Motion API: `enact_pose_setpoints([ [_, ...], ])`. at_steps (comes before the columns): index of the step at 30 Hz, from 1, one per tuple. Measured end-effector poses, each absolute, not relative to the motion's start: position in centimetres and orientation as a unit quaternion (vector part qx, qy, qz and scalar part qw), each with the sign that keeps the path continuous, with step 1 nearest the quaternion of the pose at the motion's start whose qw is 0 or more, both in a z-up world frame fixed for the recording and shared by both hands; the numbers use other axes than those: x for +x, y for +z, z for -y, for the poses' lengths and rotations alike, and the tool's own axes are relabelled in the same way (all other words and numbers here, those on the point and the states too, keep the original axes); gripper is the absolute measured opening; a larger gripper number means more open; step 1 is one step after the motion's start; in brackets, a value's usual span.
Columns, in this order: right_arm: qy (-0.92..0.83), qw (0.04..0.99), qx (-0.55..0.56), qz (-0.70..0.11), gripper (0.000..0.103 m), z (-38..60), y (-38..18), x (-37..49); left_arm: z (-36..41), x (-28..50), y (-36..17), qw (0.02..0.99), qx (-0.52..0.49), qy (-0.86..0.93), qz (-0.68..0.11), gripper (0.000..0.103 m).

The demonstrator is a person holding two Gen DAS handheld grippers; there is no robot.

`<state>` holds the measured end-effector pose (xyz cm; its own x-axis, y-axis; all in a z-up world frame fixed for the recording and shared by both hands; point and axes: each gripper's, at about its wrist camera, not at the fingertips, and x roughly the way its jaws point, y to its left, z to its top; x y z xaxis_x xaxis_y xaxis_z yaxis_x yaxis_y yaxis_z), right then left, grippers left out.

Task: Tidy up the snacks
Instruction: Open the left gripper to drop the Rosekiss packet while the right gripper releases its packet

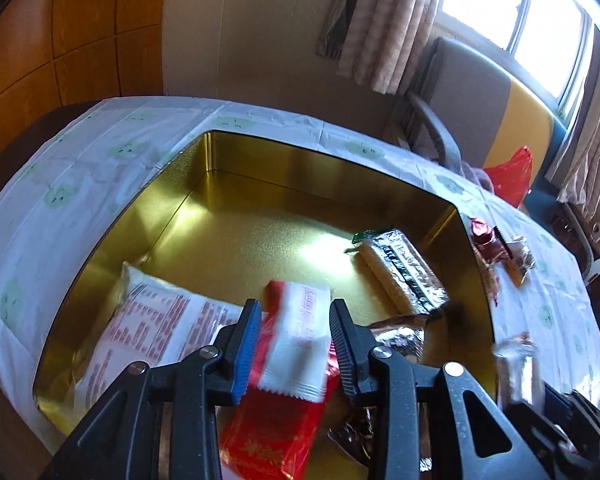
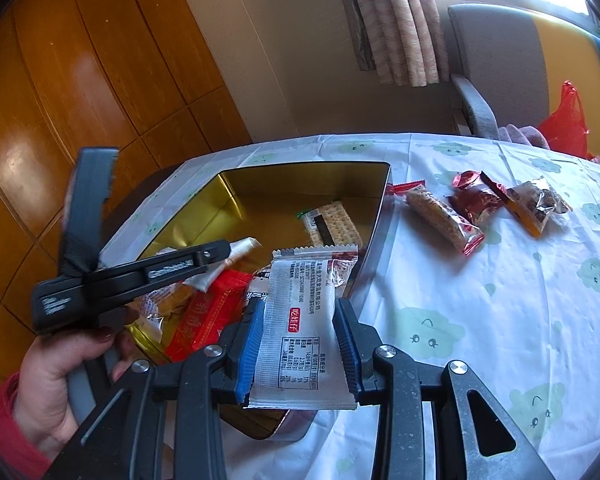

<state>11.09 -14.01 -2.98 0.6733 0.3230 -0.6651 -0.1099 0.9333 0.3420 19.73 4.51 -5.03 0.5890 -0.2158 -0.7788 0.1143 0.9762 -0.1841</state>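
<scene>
Tin holds several snack packets; left claw loosely flanks one, right claw pinches a white packet.

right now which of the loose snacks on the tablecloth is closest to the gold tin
The long cracker pack with red ends. It lies right beside the tin's far right corner, while the dark red packet and the clear packet with an orange edge sit farther right.

Bright daylight thru window, blown out; glare on gold tin; fisheye edges warped w/ dark corners.
</scene>
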Motion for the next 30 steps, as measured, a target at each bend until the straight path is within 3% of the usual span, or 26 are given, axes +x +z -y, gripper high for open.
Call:
enact_pose_setpoints([
  [26,0.115,0.899,0.088,-0.413,0.039,11.1,-4.0,16.4,-5.8,12.2,-5.1,0.897,-0.047,-0.088,-0.431,0.036],
  [30,0.106,0.904,0.082,-0.406,0.053,11.2,-4.0,16.6,-6.1,11.9,-5.3,0.896,-0.049,-0.082,-0.434,0.036],
])
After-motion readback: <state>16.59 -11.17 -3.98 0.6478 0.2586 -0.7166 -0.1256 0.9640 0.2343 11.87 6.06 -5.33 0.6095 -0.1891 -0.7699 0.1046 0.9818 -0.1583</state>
